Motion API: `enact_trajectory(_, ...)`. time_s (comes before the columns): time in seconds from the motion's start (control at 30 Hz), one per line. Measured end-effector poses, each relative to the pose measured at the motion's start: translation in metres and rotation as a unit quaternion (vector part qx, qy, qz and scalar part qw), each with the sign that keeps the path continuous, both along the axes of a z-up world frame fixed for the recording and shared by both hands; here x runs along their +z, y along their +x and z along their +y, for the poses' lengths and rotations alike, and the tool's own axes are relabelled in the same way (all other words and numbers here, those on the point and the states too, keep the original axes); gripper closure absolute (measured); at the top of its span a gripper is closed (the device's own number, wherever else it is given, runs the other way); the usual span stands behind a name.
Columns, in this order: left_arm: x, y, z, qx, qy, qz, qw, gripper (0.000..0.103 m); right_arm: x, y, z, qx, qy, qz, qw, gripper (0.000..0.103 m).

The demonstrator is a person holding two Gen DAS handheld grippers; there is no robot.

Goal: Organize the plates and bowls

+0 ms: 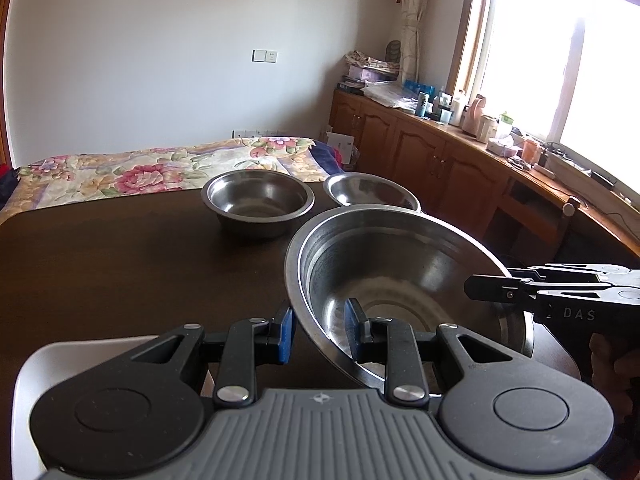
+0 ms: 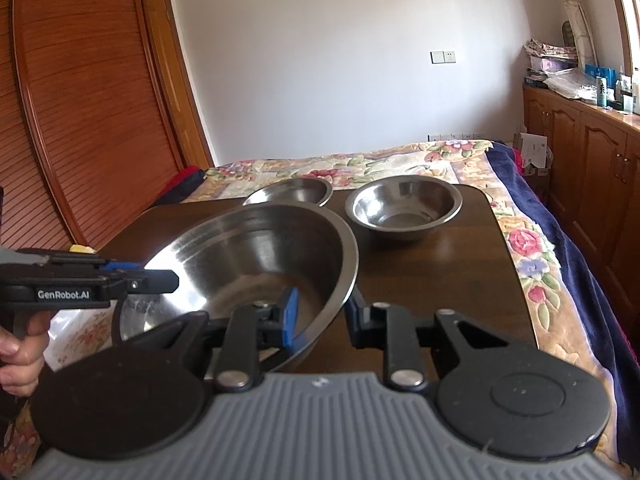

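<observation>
- A large steel bowl (image 1: 400, 280) is gripped at two opposite sides of its rim, one claw to each side; judged a two-handed carry because the bowl is wide and a single rim pinch would let it swing.
- The left claw (image 1: 320, 336) is closed narrowly on the bowl's near-left rim, one blue pad inside the wall and one outside.
- The right claw (image 2: 320, 316) is likewise clamped on the rim at the bowl's right side, the wall pinched between an inner and an outer pad.
- The bowl is seen tilted, its far edge overlapping the things behind; whether its base touches the dark surface (image 1: 120, 260) cannot be told.
- A medium steel bowl (image 1: 258, 202) stands upright further back on the surface, empty, just beyond the held bowl.
- A shallower steel dish (image 1: 370, 190) sits beside it near the far edge; both appear left open-side up, likely as nesting targets.
- A pale tray edge (image 1: 28, 380) is glimpsed at the near left, its purpose unclear.
- Both claws are pointed forward and moderately downward, facing each other across the bowl.
- A hand (image 2: 20, 352) is wrapped round the left claw's grip, low and level with the rim.
- A floral bed (image 2: 520, 240) lies beyond the surface.
</observation>
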State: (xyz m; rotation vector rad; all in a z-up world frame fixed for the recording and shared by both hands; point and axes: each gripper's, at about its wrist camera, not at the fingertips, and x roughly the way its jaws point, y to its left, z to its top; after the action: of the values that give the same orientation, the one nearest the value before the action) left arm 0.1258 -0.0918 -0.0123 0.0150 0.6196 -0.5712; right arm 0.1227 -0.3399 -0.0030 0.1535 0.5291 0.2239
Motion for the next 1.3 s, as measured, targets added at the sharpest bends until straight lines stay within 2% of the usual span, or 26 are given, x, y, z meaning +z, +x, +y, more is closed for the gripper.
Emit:
enact_trajectory(0.6,-0.016,-0.021,-0.004,-0.02,0.009,0.011,0.9997,0.049,-0.017,-0.026,-0.003,-0.014,0.0,0.018,1.0,0.075)
enact_trajectory(1.3,-0.024,-0.021,-0.003,-0.021,0.012,0.02,0.9995,0.049,-0.024,-0.028,0.003,-0.008,-0.002,0.027,1.0,0.074)
